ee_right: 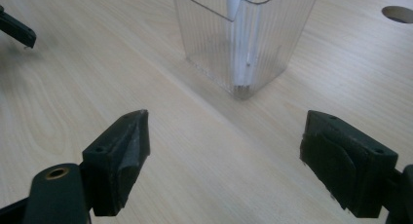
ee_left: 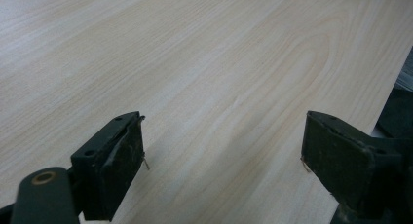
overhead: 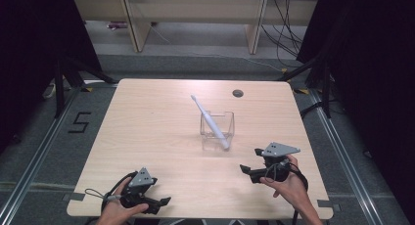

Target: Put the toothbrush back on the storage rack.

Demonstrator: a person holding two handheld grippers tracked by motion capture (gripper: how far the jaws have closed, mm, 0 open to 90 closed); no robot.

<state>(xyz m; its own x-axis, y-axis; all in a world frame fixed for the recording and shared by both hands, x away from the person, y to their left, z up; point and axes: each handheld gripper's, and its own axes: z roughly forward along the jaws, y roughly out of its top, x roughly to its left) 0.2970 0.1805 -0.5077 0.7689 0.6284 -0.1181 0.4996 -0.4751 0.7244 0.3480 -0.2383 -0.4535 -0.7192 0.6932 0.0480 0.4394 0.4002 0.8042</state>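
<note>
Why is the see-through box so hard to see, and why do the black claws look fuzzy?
High view: the clear plastic box lets the pale wooden table show through, so only its edges stand out; the surroundings are dark. Right gripper view: its ribbed walls smear the white toothbrush inside. Both gripper views: the black jaws sit very near the lens, so they look soft.

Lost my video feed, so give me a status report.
Left gripper and right gripper open, empty, low over the table. Toothbrush leaning in the clear cup. Nothing between right gripper and cup.
</note>
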